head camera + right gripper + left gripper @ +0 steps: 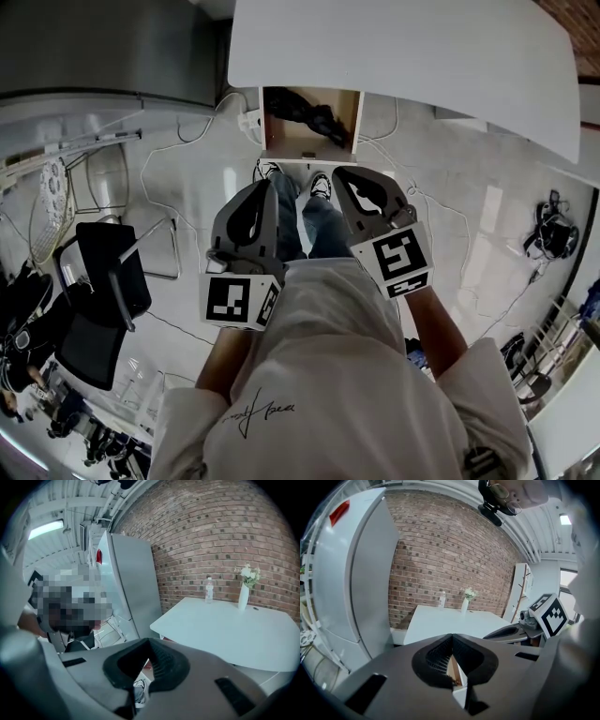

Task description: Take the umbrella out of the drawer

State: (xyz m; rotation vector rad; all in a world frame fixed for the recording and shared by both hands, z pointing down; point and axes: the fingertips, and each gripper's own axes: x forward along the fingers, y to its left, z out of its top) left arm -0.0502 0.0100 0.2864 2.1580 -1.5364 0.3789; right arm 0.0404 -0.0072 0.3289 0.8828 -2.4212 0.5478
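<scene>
Under the white table (pixel 422 56) a wooden drawer (pixel 349 120) stands pulled open. A black folded umbrella (pixel 314 114) lies inside it. My left gripper (pixel 267 187) and right gripper (pixel 342 174) hang side by side in front of the drawer, short of it and above the person's legs. Both point toward the drawer. In the left gripper view the left gripper (pixel 452 637) has its jaws closed tip to tip with nothing between them. The right gripper (pixel 149 640) looks the same in its own view, shut and empty. The right gripper's marker cube (pixel 548 613) shows at the right of the left gripper view.
A grey metal cabinet (pixel 356 573) stands left of the table against a brick wall (pixel 450 550). A bottle (pixel 209 590) and a vase of flowers (pixel 243 595) are on the tabletop. A black chair (pixel 103 291) is at left, and cables (pixel 178 141) lie on the floor.
</scene>
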